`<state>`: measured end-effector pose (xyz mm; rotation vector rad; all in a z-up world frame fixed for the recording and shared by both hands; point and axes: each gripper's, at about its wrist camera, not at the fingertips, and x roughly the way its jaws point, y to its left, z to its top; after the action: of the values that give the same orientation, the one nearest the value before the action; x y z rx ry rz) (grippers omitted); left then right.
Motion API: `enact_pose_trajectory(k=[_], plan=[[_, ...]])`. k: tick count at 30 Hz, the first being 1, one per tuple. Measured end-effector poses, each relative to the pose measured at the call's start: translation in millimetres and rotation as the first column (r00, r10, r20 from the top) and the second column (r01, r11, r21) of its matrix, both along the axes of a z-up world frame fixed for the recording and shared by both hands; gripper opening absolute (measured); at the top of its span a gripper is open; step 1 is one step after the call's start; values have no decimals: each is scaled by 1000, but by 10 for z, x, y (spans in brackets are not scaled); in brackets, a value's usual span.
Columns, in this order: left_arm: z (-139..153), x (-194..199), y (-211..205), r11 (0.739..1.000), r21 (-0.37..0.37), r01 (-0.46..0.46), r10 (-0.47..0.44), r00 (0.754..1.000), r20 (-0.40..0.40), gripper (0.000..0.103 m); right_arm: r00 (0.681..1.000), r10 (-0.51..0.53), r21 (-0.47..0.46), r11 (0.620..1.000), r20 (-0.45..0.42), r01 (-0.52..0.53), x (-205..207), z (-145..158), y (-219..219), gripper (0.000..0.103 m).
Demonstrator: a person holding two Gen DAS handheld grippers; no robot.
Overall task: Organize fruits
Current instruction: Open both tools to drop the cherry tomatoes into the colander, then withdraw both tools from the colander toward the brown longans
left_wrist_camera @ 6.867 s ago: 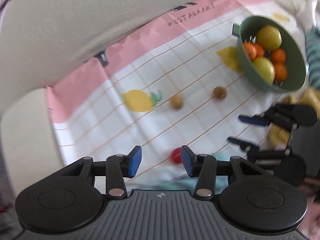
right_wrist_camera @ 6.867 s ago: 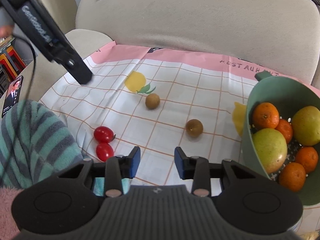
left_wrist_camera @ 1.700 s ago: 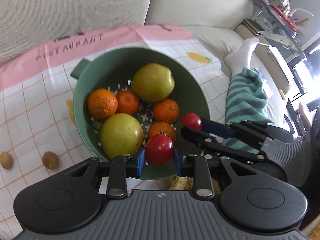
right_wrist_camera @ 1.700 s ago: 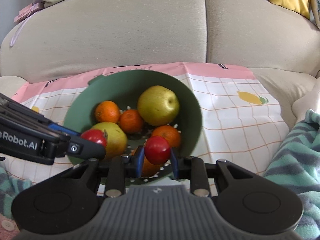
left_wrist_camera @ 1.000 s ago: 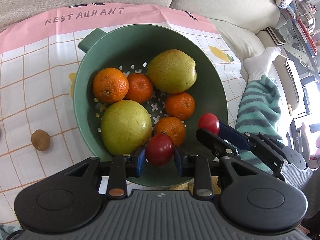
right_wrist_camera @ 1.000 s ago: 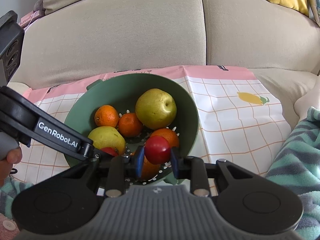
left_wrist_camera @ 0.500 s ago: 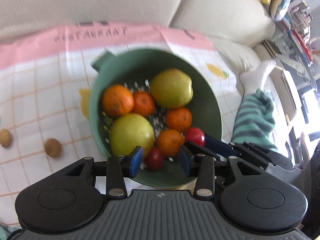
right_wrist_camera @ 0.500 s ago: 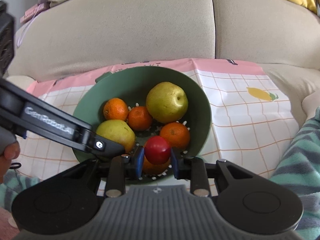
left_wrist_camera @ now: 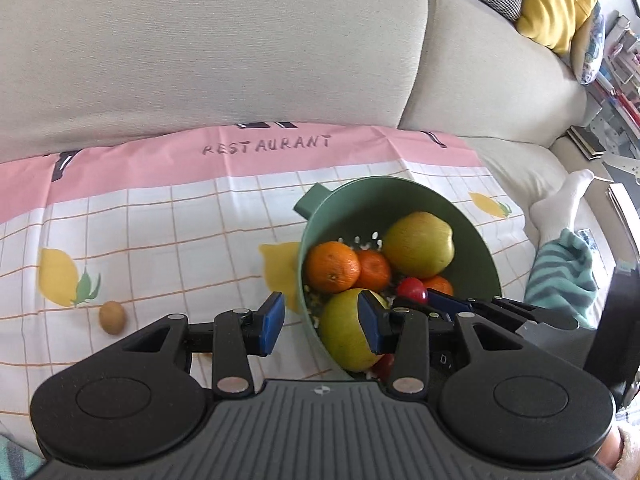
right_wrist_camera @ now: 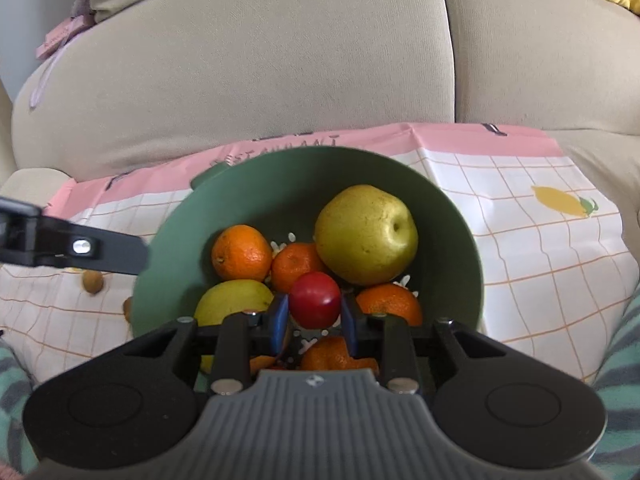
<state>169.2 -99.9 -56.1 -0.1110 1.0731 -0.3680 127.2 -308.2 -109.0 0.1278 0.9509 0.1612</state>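
My right gripper [right_wrist_camera: 314, 322] pinches a red tomato [right_wrist_camera: 315, 300] over the green colander [right_wrist_camera: 280, 184]; my left gripper [left_wrist_camera: 322, 322] stands parted with nothing between its pads.

The left jaws have just been opening, and that gripper sits at the colander's near-left rim; a second tomato [left_wrist_camera: 383, 365] lies low inside, partly hidden; two pears [right_wrist_camera: 366, 234] and several oranges [right_wrist_camera: 241, 253] fill the colander; a small brown fruit [left_wrist_camera: 112, 317] rests on the checked cloth [left_wrist_camera: 160, 220] to the left, on the beige sofa [left_wrist_camera: 240, 40].
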Motion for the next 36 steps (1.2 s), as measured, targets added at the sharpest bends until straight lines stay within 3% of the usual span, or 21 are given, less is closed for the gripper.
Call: enact_pose_trajectory(k=[19, 31, 36], plan=[[-58, -94, 116, 1000, -7, 1, -2, 1000, -24, 51, 999, -41, 32, 999, -25, 41, 46, -57, -40, 28], [138, -273, 274, 1000, 23, -14, 13, 998, 59, 53, 997, -70, 14, 997, 30, 70, -173, 187, 37, 52], [263, -364, 349, 999, 44, -19, 14, 993, 116, 53, 995, -72, 16, 997, 66, 71, -277, 360, 129, 55]])
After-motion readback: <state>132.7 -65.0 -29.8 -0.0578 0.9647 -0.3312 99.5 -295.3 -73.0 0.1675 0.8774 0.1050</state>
